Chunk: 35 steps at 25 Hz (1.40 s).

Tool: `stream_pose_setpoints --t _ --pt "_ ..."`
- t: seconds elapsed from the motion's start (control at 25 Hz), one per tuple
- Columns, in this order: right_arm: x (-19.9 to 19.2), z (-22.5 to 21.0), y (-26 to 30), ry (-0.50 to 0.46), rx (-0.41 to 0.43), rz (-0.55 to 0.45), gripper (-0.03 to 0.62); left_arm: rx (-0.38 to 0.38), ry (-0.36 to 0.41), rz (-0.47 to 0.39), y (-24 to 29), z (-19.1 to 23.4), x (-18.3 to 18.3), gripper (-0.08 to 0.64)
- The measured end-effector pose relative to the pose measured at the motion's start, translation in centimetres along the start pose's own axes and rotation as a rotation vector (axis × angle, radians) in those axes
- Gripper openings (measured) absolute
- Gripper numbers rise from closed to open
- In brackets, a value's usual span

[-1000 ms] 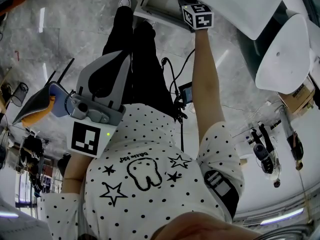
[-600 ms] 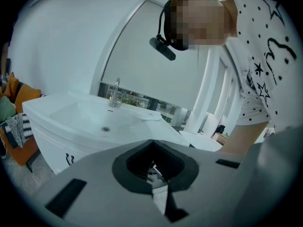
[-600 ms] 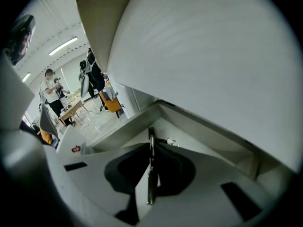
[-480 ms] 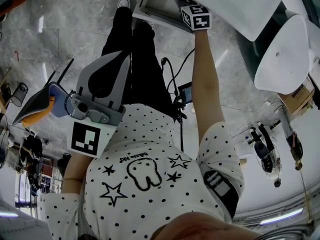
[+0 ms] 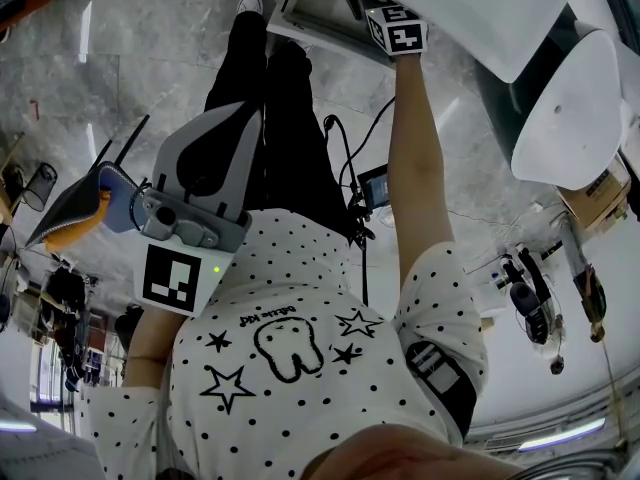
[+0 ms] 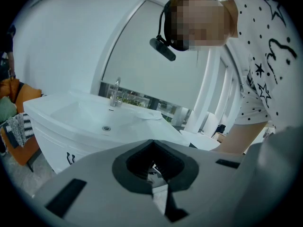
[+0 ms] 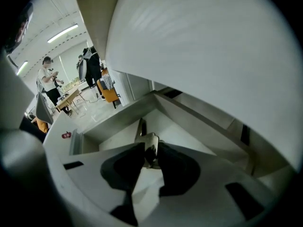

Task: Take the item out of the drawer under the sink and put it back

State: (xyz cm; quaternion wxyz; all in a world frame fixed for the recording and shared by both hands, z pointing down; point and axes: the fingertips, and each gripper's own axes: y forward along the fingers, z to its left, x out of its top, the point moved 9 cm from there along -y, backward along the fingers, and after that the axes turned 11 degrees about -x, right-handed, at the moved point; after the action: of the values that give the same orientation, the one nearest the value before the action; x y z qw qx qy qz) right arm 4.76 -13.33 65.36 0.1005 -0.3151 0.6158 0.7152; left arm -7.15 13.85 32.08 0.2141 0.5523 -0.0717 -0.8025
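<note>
Two fingers (image 7: 124, 169) of right gripper (image 7: 151, 150) just opening, item (image 7: 150, 138) between

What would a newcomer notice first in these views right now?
First, the right gripper reaching into the open drawer under the white sink. Its jaws have just been opening, with a small pale item between them. Next, the left gripper, shut and empty, held close to the person's spotted shirt.
</note>
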Motion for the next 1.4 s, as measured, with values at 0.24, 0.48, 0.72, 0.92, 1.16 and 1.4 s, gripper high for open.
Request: stream_pose_setpoints --t 0.24,0.48,0.72,0.92,1.16,1.4 --pt "-0.2 0.0 0.0 -0.031 -0.017 0.021 0.121 -0.005 0.000 -0.001 -0.3 -0.1 -0.2 -0.005" --pt "0.0 -0.1 -0.4 -0.033 -0.033 0.007 0.166 -0.006 0.001 -0.004 -0.3 -0.2 -0.2 -0.005" --pt "0.1 0.1 -2.1 -0.023 -0.062 -0.036 0.163 -0.013 0.005 -0.015 -0.5 -0.3 0.0 -0.005" --pt "0.2 0.3 -3.7 0.009 -0.093 -0.092 0.025 -0.022 0.012 -0.032 -0.5 -0.2 0.0 -0.005" --pt "0.2 0.7 -5.4 0.021 -0.103 -0.111 0.012 -0.033 0.022 -0.049 -0.5 -0.6 0.4 -0.005" --pt "1.4 2.7 -8.5 0.016 -0.083 -0.175 0.012 -0.031 0.033 -0.084 -0.6 -0.9 0.8 -0.005"
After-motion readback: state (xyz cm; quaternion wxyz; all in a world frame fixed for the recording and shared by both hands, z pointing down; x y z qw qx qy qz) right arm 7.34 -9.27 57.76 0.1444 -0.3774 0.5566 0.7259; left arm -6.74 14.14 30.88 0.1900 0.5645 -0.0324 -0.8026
